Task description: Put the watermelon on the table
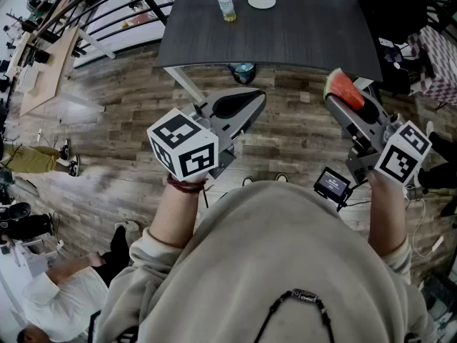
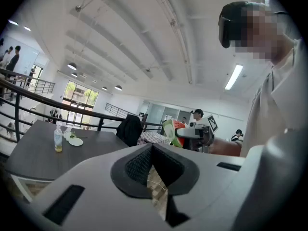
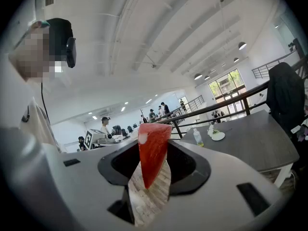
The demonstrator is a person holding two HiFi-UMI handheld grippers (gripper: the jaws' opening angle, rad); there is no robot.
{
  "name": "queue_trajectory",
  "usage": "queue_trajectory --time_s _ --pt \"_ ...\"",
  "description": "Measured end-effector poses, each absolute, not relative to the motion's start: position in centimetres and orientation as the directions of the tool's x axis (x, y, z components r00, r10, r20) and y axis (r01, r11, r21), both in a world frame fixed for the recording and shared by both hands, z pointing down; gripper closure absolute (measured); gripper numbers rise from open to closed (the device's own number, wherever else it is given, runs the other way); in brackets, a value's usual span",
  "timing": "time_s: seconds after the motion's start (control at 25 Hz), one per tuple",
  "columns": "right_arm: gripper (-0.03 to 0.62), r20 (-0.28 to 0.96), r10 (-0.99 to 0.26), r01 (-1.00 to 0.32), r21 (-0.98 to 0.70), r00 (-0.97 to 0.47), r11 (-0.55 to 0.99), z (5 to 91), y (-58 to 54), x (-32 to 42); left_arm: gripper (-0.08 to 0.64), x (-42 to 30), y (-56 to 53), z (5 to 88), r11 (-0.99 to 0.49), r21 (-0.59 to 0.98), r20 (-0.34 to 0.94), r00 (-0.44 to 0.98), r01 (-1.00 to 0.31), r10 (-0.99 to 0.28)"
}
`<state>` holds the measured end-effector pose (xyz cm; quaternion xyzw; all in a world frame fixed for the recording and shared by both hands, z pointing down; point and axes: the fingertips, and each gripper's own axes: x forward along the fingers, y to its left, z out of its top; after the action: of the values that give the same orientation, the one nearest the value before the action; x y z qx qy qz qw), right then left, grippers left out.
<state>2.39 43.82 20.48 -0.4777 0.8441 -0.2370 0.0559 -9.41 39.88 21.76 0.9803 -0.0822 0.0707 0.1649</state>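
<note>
A red watermelon slice (image 1: 342,88) with a green rind is pinched upright in my right gripper (image 1: 343,103), which is shut on it, held in the air over the wood floor just short of the dark grey table (image 1: 300,38). In the right gripper view the watermelon slice (image 3: 153,150) stands between the pads, with the table (image 3: 255,141) ahead to the right. My left gripper (image 1: 251,100) hovers beside it at the left, shut and holding nothing. The left gripper view shows its pads (image 2: 139,165) meeting at the tips, and the watermelon slice (image 2: 172,132) off to the right.
On the table's far side stand a small bottle (image 1: 226,6) and a white plate (image 1: 261,0). A black jacket (image 1: 389,6) hangs on a chair at the table's right. A small screen (image 1: 333,184) hangs by my right arm. A person sits on the floor (image 1: 64,281) at lower left.
</note>
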Motion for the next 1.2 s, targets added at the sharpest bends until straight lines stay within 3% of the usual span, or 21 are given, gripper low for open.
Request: queue_trajectory --time_s 0.52,0.96,1.2 --pt "0.41 0.112 -0.844 -0.768 -0.489 -0.525 0.413 19.9 45.3 5.5 0.557 -9.0 40.5 21.6 -0.922 0.299 0.186 0.962 -0.247 -0.198" --pt "0.408 0.083 -0.85 -0.748 -0.524 -0.52 0.407 22.1 47.0 10.6 0.557 -3.6 40.8 22.5 -0.92 0.302 0.182 0.962 -0.252 -0.203" --pt "0.408 0.062 -0.836 -0.728 -0.528 -0.545 0.436 23.0 47.5 13.6 0.557 0.6 41.6 22.8 -0.923 0.322 0.219 0.965 -0.212 -0.145"
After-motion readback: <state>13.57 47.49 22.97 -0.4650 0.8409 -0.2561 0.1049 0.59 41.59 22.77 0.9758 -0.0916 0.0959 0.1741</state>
